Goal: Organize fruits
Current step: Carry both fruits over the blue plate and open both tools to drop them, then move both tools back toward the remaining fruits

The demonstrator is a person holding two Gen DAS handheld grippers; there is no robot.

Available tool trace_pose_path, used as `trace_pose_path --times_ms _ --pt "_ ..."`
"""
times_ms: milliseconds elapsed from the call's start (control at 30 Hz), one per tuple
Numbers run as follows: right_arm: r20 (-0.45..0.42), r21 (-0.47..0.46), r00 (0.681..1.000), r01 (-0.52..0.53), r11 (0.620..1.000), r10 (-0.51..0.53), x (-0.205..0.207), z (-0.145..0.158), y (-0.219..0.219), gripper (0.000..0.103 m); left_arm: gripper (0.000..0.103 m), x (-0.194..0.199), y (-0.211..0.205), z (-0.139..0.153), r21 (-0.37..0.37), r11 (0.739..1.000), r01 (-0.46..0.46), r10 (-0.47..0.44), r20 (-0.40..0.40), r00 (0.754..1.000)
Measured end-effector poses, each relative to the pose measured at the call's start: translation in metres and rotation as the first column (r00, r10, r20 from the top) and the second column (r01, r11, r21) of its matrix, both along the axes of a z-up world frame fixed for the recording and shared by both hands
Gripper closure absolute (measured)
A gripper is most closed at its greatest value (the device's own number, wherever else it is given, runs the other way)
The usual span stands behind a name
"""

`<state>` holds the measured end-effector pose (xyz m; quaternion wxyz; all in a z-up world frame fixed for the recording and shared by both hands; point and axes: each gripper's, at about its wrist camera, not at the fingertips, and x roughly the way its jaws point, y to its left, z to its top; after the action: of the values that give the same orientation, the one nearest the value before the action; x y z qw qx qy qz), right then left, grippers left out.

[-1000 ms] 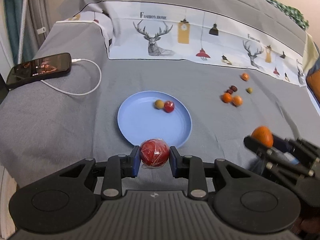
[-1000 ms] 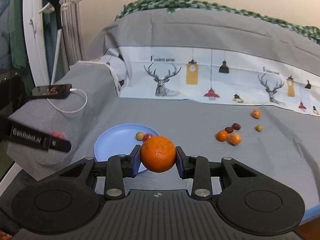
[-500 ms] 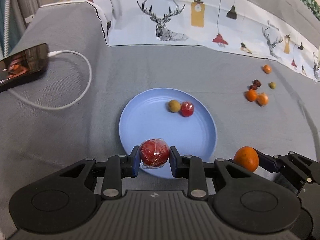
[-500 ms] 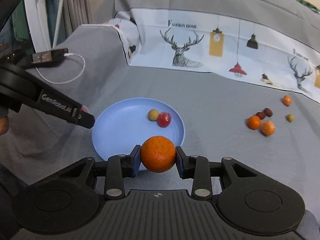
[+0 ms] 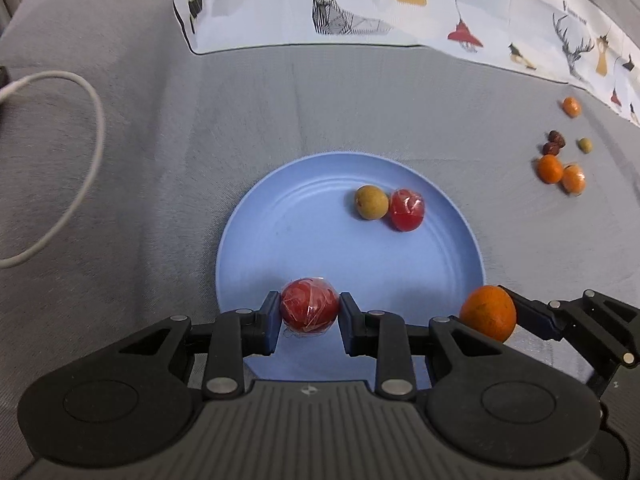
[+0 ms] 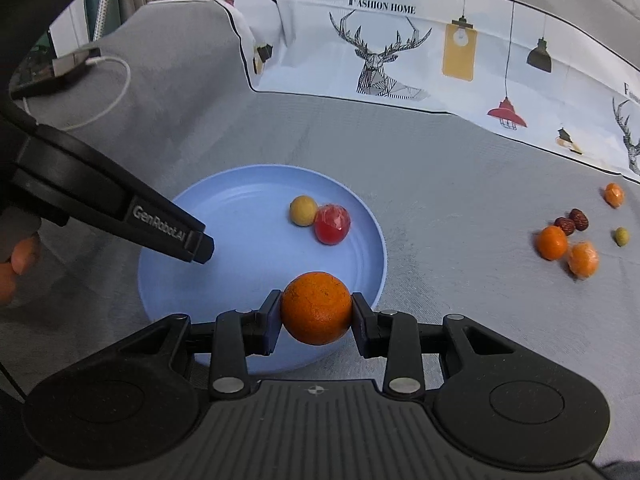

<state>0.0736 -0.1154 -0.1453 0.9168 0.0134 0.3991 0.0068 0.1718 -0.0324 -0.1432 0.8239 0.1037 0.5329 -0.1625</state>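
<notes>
Fruits: two lie on the blue plate [image 5: 256, 248], left claw [image 5: 309, 312] clamps a red one, right claw [image 6: 316, 308] clamps an orange, six wait aside.

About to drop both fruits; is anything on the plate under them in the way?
Nothing visible. The wrapped red fruit and orange hang over bare near parts of the blue plate; the yellow fruit and red fruit sit farther back.
</notes>
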Motion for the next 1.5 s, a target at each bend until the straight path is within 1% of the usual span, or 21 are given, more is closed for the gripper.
trace_pose_path --times_ms 33,67,100,133,167,200,233,267,300,400,533,600,733,800,900,967,1067,1200,1300,1400,1500 --pt "-0.006 -0.001 1.000 -0.002 1.000 0.002 0.003 -0.002 0.000 0.065 0.069 0.002 -0.001 -0.002 -0.003 1.000 -0.001 0.001 -0.001 1.000" --pt "-0.015 -0.001 1.000 -0.006 1.000 0.006 0.006 -0.004 0.000 0.065 0.063 0.004 -0.001 -0.002 -0.011 1.000 -0.010 0.010 -0.002 1.000" --pt "-0.031 -0.004 0.999 -0.015 1.000 0.015 0.009 -0.005 0.000 0.060 0.053 0.005 0.000 -0.001 -0.028 0.999 -0.024 0.023 -0.005 1.000" --pt "-0.042 -0.011 0.999 -0.017 1.000 0.017 0.013 -0.005 0.000 0.043 0.028 0.007 0.001 0.002 -0.039 0.999 -0.034 0.034 -0.004 0.999" --pt "-0.045 -0.026 0.999 -0.007 1.000 0.006 0.016 -0.003 -0.001 0.032 0.008 0.007 0.001 0.007 -0.040 0.998 -0.044 0.045 0.010 0.999" --pt "-0.038 -0.039 0.999 0.003 0.999 -0.004 0.016 0.002 -0.002 0.015 0.003 0.006 0.000 0.014 -0.026 0.998 -0.056 0.057 0.044 0.997" --pt "-0.021 -0.049 1.000 0.013 0.999 -0.014 0.013 0.009 -0.004 0.010 0.001 0.004 -0.001 0.022 -0.015 0.998 -0.054 0.055 0.082 0.995" --pt "-0.003 -0.057 1.000 0.026 0.998 -0.026 0.009 0.015 -0.007 0.010 0.001 0.002 -0.002 0.030 -0.003 0.999 -0.038 0.038 0.105 0.994" --pt "0.005 -0.061 0.999 0.039 0.997 -0.039 0.003 0.021 -0.012 0.008 0.001 0.001 -0.005 0.039 0.013 1.000 -0.023 0.021 0.102 0.995" --pt "-0.005 -0.042 0.995 0.103 0.994 -0.103 -0.022 0.038 -0.031 0.007 0.001 -0.005 -0.011 0.069 0.068 0.997 -0.034 0.029 0.087 0.996" --pt "-0.012 -0.021 0.976 0.217 0.976 -0.218 -0.062 0.058 -0.058 0.007 0.001 -0.028 -0.025 0.133 0.099 0.995 -0.005 -0.006 0.113 0.994" --pt "-0.005 -0.001 0.959 0.282 0.959 -0.282 -0.084 0.071 -0.074 0.007 0.001 -0.045 -0.031 0.174 0.075 0.997 0.037 -0.046 0.129 0.991" --pt "0.031 0.051 0.921 0.387 0.921 -0.388 -0.122 0.096 -0.100 0.007 0.000 -0.082 -0.040 0.254 0.007 0.999 0.049 -0.050 0.177 0.983" --pt "0.060 0.081 0.907 0.412 0.907 -0.417 -0.141 0.110 -0.108 0.007 0.000 -0.102 -0.041 0.291 -0.045 0.998 0.045 -0.035 0.200 0.979" --pt "0.103 0.106 0.896 0.421 0.901 -0.432 -0.163 0.129 -0.115 0.007 0.000 -0.129 -0.042 0.336 -0.104 0.994 0.046 -0.024 0.208 0.978" --pt "0.125 0.113 0.890 0.427 0.897 -0.439 -0.174 0.140 -0.118 0.007 0.000 -0.149 -0.043 0.363 -0.130 0.991 0.043 -0.011 0.240 0.971" --pt "0.131 0.122 0.880 0.442 0.888 -0.456 -0.188 0.150 -0.126 0.007 0.000 -0.175 -0.044 0.394 -0.155 0.987 0.042 0.003 0.276 0.961" --pt "0.118 0.173 0.847 0.497 0.850 -0.519 -0.205 0.155 -0.144 0.007 0.000 -0.207 -0.045 0.421 -0.176 0.983 0.059 0.001 0.323 0.946" --pt "0.095 0.199 0.822 0.537 0.820 -0.562 -0.214 0.152 -0.157 0.007 0.000 -0.225 -0.048 0.433 -0.206 0.974 0.095 -0.020 0.341 0.940" --pt "0.092 0.207 0.787 0.584 0.785 -0.610 -0.224 0.150 -0.167 0.007 0.000 -0.238 -0.057 0.437 -0.203 0.969 0.138 -0.056 0.367 0.928" --pt "0.109 0.207 0.769 0.602 0.771 -0.630 -0.232 0.152 -0.175 0.007 0.000 -0.239 -0.064 0.437 -0.207 0.968 0.140 -0.063 0.342 0.938"
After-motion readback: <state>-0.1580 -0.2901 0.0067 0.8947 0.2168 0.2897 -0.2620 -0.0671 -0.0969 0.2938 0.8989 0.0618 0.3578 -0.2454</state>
